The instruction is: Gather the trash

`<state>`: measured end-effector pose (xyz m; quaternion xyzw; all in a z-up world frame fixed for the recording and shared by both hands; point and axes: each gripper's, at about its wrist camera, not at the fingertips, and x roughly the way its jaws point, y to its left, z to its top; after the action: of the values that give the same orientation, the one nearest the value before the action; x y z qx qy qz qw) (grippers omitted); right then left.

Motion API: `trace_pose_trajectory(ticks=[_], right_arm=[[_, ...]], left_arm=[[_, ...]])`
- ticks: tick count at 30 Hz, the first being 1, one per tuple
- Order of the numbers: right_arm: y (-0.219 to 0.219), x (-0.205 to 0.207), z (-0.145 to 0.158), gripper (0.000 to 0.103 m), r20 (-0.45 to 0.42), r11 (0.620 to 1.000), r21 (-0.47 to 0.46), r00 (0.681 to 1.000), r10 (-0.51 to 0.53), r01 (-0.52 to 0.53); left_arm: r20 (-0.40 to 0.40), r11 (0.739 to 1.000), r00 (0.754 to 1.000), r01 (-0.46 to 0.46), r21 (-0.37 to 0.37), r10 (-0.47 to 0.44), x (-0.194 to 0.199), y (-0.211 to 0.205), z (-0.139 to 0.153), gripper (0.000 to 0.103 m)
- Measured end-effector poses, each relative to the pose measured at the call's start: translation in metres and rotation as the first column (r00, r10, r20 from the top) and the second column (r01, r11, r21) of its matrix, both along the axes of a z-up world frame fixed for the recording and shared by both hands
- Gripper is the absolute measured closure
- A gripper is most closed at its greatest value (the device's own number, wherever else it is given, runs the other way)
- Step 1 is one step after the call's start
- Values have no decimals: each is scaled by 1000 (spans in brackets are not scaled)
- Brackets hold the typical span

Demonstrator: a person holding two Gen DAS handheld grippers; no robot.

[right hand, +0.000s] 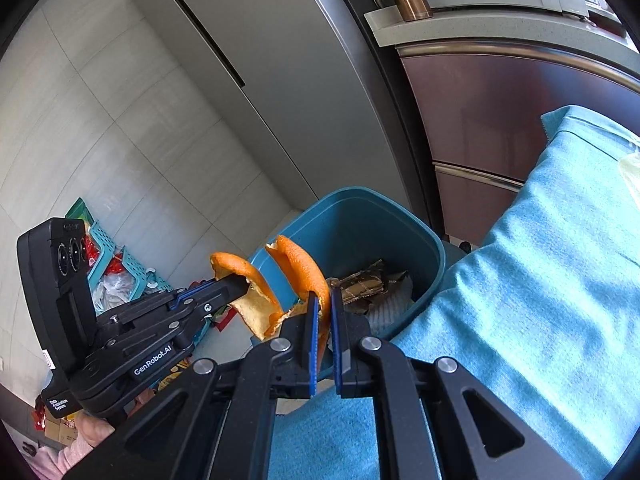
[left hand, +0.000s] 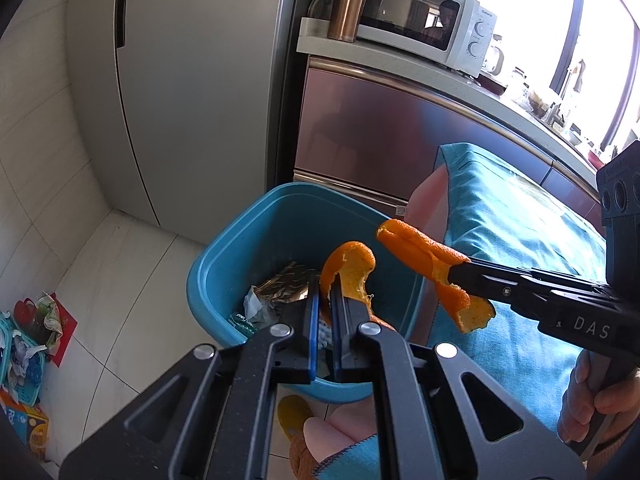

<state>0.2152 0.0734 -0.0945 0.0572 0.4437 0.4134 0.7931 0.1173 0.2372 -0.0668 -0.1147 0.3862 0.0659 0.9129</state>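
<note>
A blue trash bin [left hand: 224,276] stands on the floor with wrappers and paper inside; it also shows in the right wrist view [right hand: 424,248]. My left gripper [left hand: 326,284] is shut on an orange peel [left hand: 352,268] above the bin's near side. My right gripper [right hand: 325,300] is shut on a second orange peel [right hand: 306,268] over the bin's rim. In the left wrist view the right gripper [left hand: 460,268] comes in from the right with its peel [left hand: 420,248]. In the right wrist view the left gripper [right hand: 240,282] comes in from the left with its peel [right hand: 256,300].
A table under a teal cloth [left hand: 516,240] stands right of the bin. A grey fridge [left hand: 192,80] and a counter with a microwave [left hand: 424,20] and a copper tumbler [left hand: 348,4] are behind. Teal baskets of clutter [left hand: 24,340] sit on the tiled floor at left.
</note>
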Motion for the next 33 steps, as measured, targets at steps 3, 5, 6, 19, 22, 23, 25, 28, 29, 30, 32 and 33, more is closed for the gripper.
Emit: trace_pose_trajectory(ticks=[3, 5, 6, 19, 22, 23, 25, 28, 29, 30, 32, 33], right_arm=[[5, 3, -2, 98, -3, 1000, -13, 1000, -2, 1], [10, 5, -3, 98, -4, 1000, -25, 1000, -1, 1], [12, 5, -4, 98, -5, 999, -32, 1000, 0, 0], [37, 18, -16, 89, -28, 994, -110, 999, -26, 23], [35, 18, -16, 78, -33, 995, -99, 999, -36, 33], [34, 18, -16, 78, -34, 995, -96, 999, -36, 33], [28, 16, -16, 78, -38, 996, -78, 999, -36, 33], [13, 10, -10, 72, -21, 998, -55, 999, -42, 41], [7, 6, -6, 69, -6, 998, -44, 999, -42, 42], [1, 2, -2, 64, 11, 998, -38, 999, -49, 50], [-15, -8, 7, 55, 49, 998, -17, 997, -61, 62], [-24, -14, 13, 46, 75, 997, -11, 994, -75, 76]], left_arm=[[-6, 1000, 1000, -5, 2, 5, 2, 1, -3, 98], [-10, 1000, 1000, -10, 3, 10, 4, 3, -4, 98], [-12, 1000, 1000, -11, 2, 11, 5, 4, -5, 98], [-67, 1000, 998, -24, -6, 24, 29, 13, -31, 86], [-70, 999, 997, -33, -7, 32, 30, 14, -36, 72], [-70, 999, 997, -32, -9, 31, 30, 14, -37, 72], [-67, 999, 997, -30, -16, 29, 29, 15, -37, 68], [-41, 1000, 999, -18, -14, 17, 22, 12, -32, 59], [-25, 1000, 1000, -12, -10, 11, 18, 10, -29, 57], [-5, 1000, 1000, -1, -6, 1, 13, 7, -25, 51], [33, 1000, 999, 13, 8, -13, 3, 1, -16, 38], [58, 1000, 998, 22, 12, -22, -4, -3, -11, 33]])
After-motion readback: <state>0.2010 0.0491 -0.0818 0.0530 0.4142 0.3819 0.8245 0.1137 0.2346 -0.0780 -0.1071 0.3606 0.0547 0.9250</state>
